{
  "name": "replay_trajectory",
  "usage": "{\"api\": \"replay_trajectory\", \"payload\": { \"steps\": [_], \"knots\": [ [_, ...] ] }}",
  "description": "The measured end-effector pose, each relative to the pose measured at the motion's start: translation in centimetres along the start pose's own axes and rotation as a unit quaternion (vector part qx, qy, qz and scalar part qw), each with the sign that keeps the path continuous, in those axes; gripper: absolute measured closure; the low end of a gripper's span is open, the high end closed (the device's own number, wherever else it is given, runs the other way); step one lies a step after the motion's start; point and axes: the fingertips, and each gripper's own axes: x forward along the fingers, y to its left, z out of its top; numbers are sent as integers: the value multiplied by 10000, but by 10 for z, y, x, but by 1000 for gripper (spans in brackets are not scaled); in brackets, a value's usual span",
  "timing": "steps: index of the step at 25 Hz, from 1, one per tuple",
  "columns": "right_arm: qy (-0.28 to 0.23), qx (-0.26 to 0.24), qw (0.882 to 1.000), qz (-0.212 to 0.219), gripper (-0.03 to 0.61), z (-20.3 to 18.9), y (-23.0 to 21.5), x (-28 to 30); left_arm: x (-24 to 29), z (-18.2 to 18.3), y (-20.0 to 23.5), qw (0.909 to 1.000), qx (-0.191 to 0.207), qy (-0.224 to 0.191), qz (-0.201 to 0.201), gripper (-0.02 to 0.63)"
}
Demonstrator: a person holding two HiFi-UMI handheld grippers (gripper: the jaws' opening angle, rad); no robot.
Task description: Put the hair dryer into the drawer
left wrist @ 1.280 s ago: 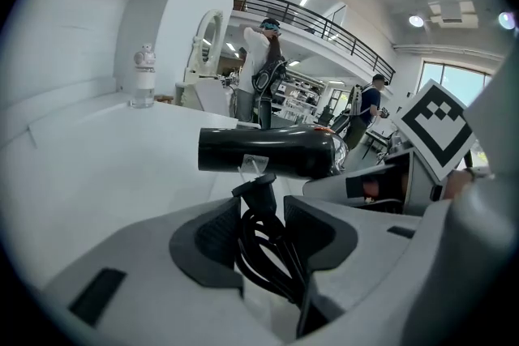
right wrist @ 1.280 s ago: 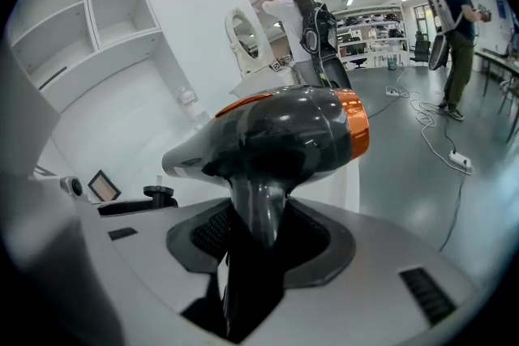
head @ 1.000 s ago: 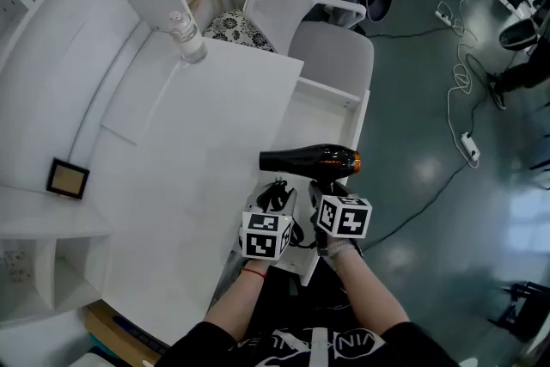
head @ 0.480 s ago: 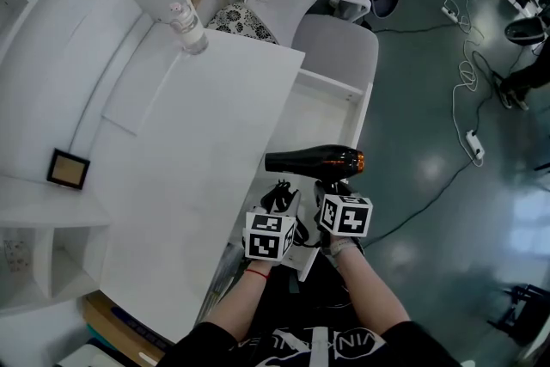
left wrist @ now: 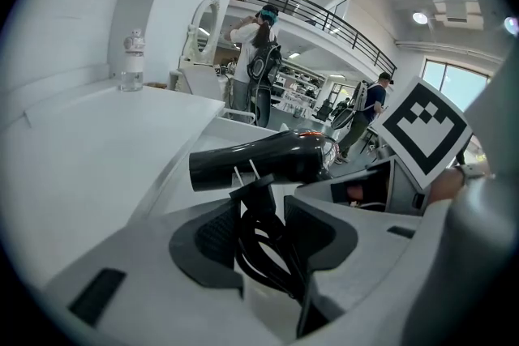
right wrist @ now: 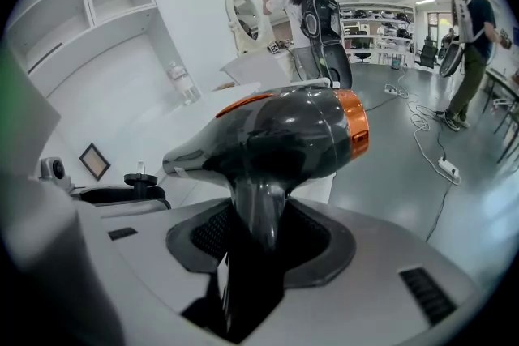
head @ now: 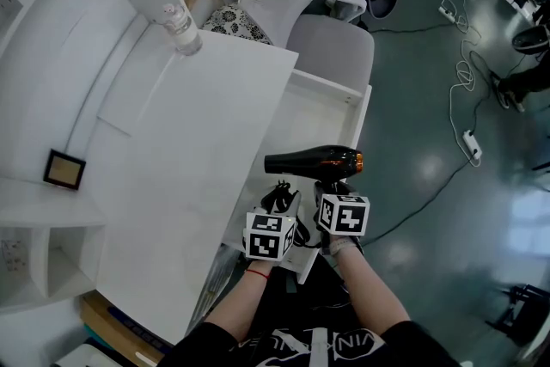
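Observation:
The black hair dryer [head: 312, 160] with an orange rear ring hangs level over the near end of the open white drawer [head: 311, 118]. My right gripper [head: 332, 186] is shut on its handle [right wrist: 254, 232], and the dryer body [right wrist: 276, 134] fills the right gripper view. My left gripper [head: 277, 200] sits close beside it on the left, shut on the dryer's coiled black cord [left wrist: 263, 247], with the plug [left wrist: 254, 192] sticking up between the jaws. The dryer's barrel [left wrist: 259, 158] lies across just beyond them.
The white desk top [head: 189, 150] runs along the drawer's left side, with a water bottle [head: 179, 27] at its far end. A grey chair [head: 331, 47] stands beyond the drawer. A small picture frame [head: 64, 169] lies at the left. Cables and a power strip [head: 469, 146] lie on the floor.
Both grippers have drifted a little together, slightly lower over the drawer, carrying the dryer and cord. Both grips look unchanged.

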Motion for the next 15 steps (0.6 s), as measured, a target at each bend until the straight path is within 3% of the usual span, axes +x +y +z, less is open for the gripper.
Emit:
{"api": "replay_trajectory", "payload": {
  "steps": [15],
  "knots": [
    [881,-900,9920,-12,411,-15,18,22,2,-21,21,9977,-634,144,169,440]
  ]
}}
